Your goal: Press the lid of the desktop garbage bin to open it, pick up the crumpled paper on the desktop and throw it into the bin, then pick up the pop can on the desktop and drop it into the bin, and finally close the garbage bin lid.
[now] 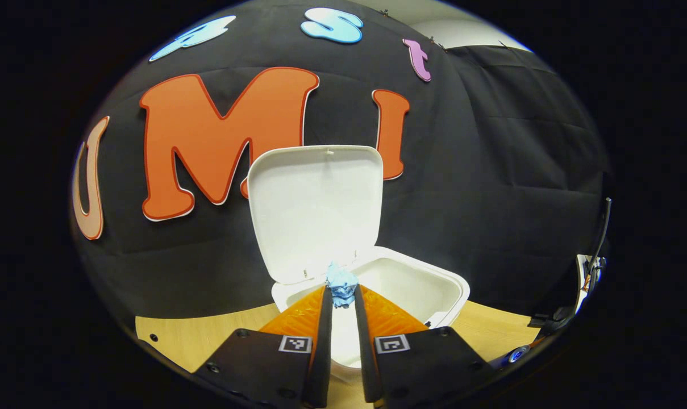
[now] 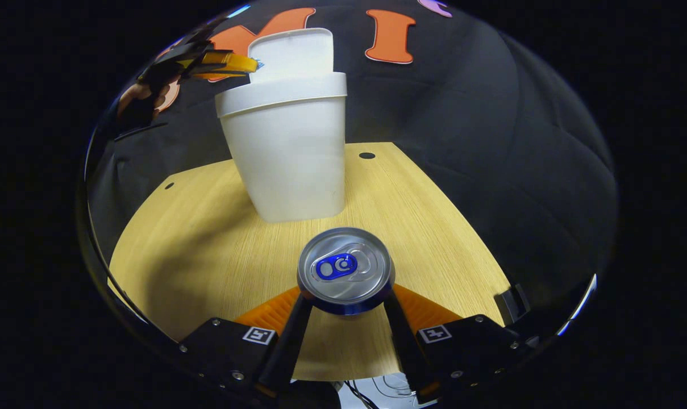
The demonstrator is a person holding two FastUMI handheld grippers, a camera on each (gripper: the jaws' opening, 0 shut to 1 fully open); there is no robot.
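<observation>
A white desktop bin (image 1: 411, 284) stands with its lid (image 1: 315, 210) swung up and open. My left gripper (image 1: 342, 295) is shut on a blue crumpled paper (image 1: 341, 283), held just above the bin's front rim. In the right gripper view the same bin (image 2: 289, 159) stands at the back of the table, and the left gripper (image 2: 224, 62) hovers at its top left rim. My right gripper (image 2: 346, 301) holds a silver pop can (image 2: 345, 270) with a blue tab; both fingers press on its sides, and the can's top faces the camera.
The wooden table (image 2: 207, 255) has small dark holes near its back edge (image 2: 367, 155). Black cloth walls close the booth behind and to the right. Some cables and gear show at the right edge in the left gripper view (image 1: 590, 272).
</observation>
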